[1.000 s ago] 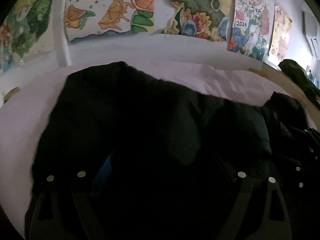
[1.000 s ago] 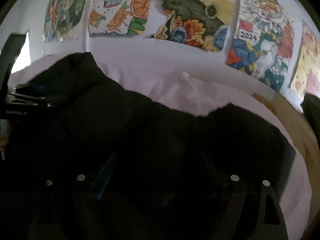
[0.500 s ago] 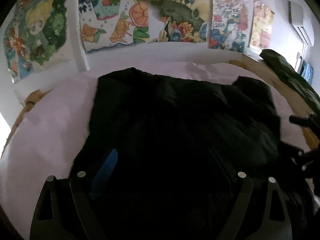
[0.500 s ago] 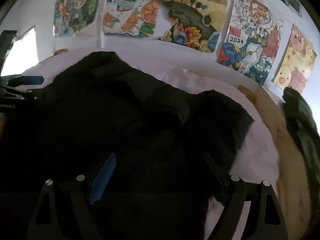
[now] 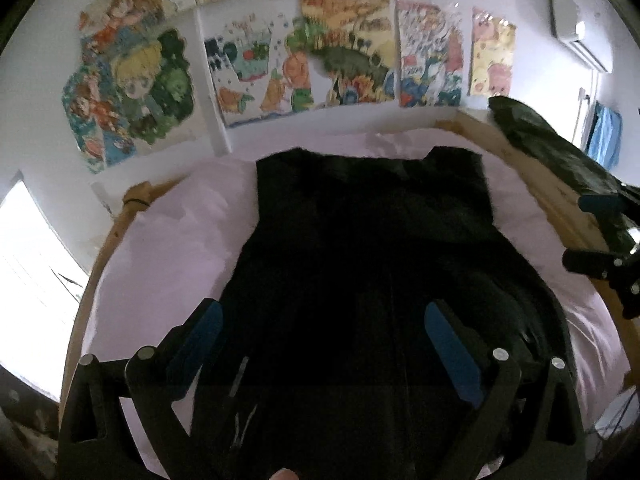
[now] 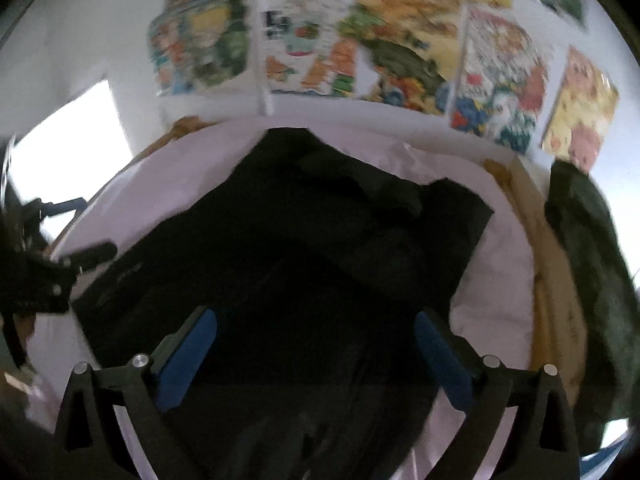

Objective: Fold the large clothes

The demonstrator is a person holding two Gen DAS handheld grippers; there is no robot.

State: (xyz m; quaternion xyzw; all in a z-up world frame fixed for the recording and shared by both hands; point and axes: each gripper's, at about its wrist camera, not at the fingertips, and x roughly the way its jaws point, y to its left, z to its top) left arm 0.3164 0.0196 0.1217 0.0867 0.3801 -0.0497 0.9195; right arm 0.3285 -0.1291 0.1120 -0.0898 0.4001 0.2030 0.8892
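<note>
Two handheld grippers hover above a bed (image 5: pixel 168 240) covered in a pale pink sheet, each filmed from its own wrist camera; a large black garment (image 5: pixel 372 248) lies spread flat down the middle of the sheet, its far edge near the wall and its near end running under both tools. The left gripper (image 5: pixel 320 344) has its blue-padded jaws opening, wide apart, with the dark cloth lying below the gap but no pad pressing on it; the right gripper (image 6: pixel 316 348) matches it, jaws opening and spread wide over the same cloth, nothing pinched. In the left view the right gripper shows as a black frame at the right edge; in the right view, which is blurred, the left gripper shows at the left edge. A wooden bed frame (image 5: pixel 556 196) rims the mattress; a second dark garment (image 5: pixel 560 156) lies heaped on the frame at far right. Colourful drawings (image 5: pixel 320 64) cover the white far wall; a bright window (image 5: pixel 28 264) sits at left; an air conditioner (image 5: pixel 580 28) hangs at upper right.
</note>
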